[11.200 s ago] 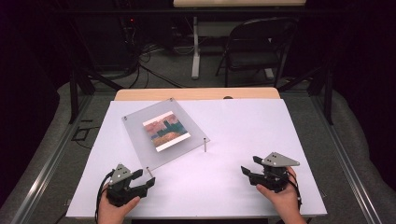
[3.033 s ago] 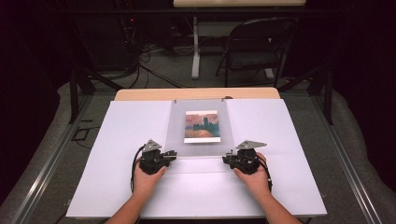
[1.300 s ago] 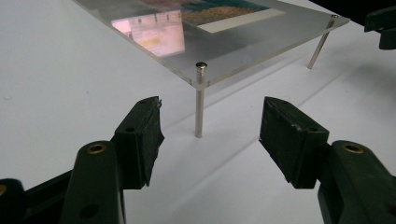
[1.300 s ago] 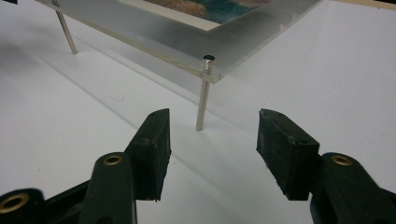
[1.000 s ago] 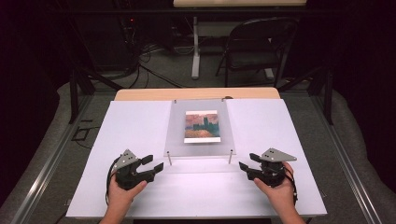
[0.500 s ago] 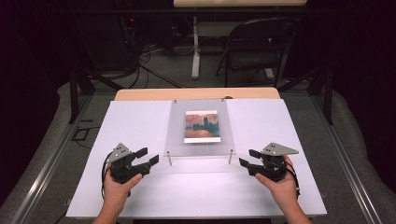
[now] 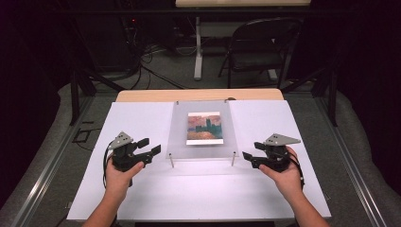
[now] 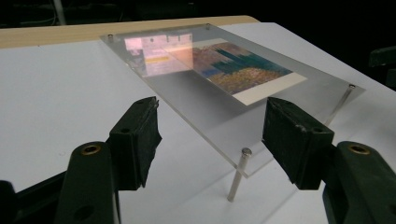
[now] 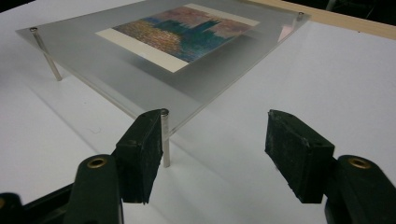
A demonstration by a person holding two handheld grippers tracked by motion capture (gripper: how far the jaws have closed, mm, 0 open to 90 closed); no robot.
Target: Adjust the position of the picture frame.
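Table (image 7: 142,118) first: its white top carries one thing, a clear acrylic picture frame (image 7: 201,149) standing on four thin metal legs, set square in the middle and toward the far edge. Inside the frame lies a small painted print (image 7: 204,127) of a sunset over water, flat under the clear sheet.

Your left gripper (image 7: 150,147) sits off the frame's near left corner, just beside it but not touching, with its jaws spread wide and holding nothing. In the left gripper view the near left leg (image 8: 237,173) stands between those jaws, farther off. Your right gripper (image 7: 250,151) mirrors it off the near right corner, jaws likewise apart and empty; in the right gripper view the near right leg (image 9: 164,137) shows just past the left-hand jaw, though you cannot tell from there whether they touch.

By the look of it, the frame already stands straight and released, so you are likely at the end of a placing step. If more adjusting is wanted, bring both grippers in level to the near edge, close gently on the acrylic rather than the legs, and move both hands together so the frame does not twist.
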